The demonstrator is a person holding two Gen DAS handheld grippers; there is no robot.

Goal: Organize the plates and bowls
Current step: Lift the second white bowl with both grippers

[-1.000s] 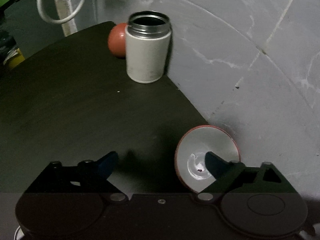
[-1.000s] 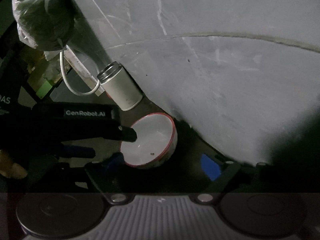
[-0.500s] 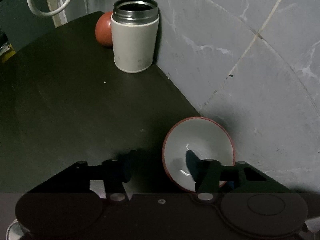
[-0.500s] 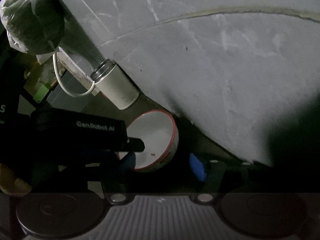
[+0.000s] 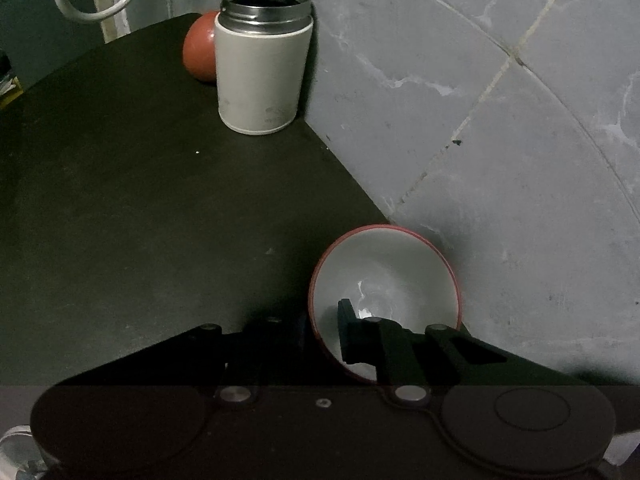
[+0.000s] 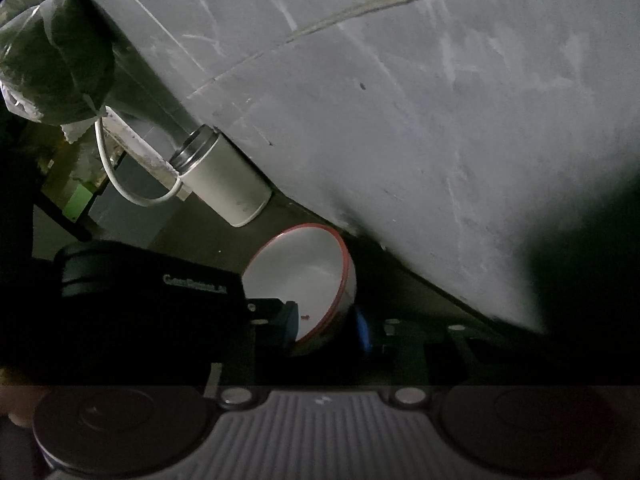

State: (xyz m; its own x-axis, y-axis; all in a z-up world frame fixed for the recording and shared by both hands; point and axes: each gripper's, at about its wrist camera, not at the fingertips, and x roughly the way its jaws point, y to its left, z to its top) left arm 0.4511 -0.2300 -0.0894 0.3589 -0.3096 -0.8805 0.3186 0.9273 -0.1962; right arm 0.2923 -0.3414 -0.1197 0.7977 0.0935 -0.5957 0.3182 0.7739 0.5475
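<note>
A white bowl (image 5: 400, 276) with a red rim sits at the right edge of the dark table (image 5: 140, 200), close to the grey wall. My left gripper (image 5: 320, 332) is shut on the bowl's left rim, one finger inside and the other outside. In the right wrist view the same bowl (image 6: 304, 272) leans toward the camera. My right gripper (image 6: 326, 330) pinches its near wall, with one blue pad inside and the other blue pad (image 6: 364, 332) against the outside. The left gripper's black housing (image 6: 160, 300) hides the bowl's left side.
An open white canister with a steel neck (image 5: 262, 68) stands at the back by the wall, with a red round object (image 5: 198, 52) behind it. The tiled wall (image 5: 500, 120) borders the table's right edge. A white cable loop (image 5: 96, 8) and a plastic bag (image 6: 52, 56) hang beyond.
Both grippers have narrowed from wide open onto the bowl. The left fingers closed on the left rim, the right pads on the near wall. Both cameras have moved nearer.
</note>
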